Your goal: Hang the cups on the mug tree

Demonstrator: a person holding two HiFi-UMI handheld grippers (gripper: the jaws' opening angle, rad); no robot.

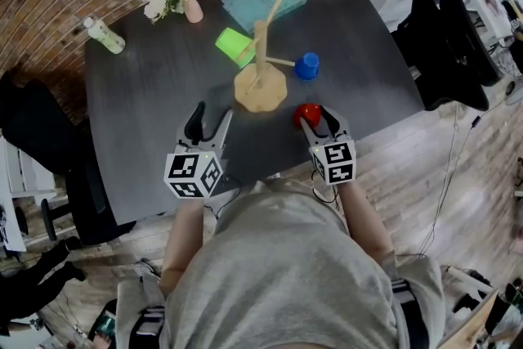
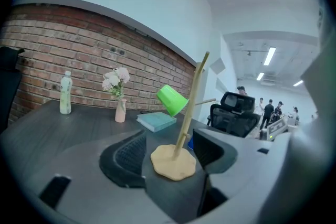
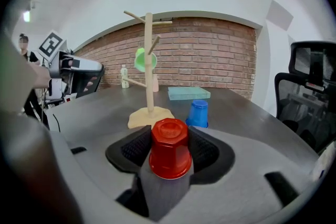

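Left gripper (image 1: 212, 115): jaws apart, empty, just before mug tree (image 1: 261, 69). Right gripper (image 1: 316, 118): right of mug tree, jaws clasping red cup (image 3: 169, 148).

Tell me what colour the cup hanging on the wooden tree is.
Bright green cup, clearest in left gripper view.

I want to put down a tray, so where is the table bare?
Bare: the wide left part of the table, between the bottle and the left tongs; also the right corner beyond the blue cup. Crowded: around the mug tree and the red cup.
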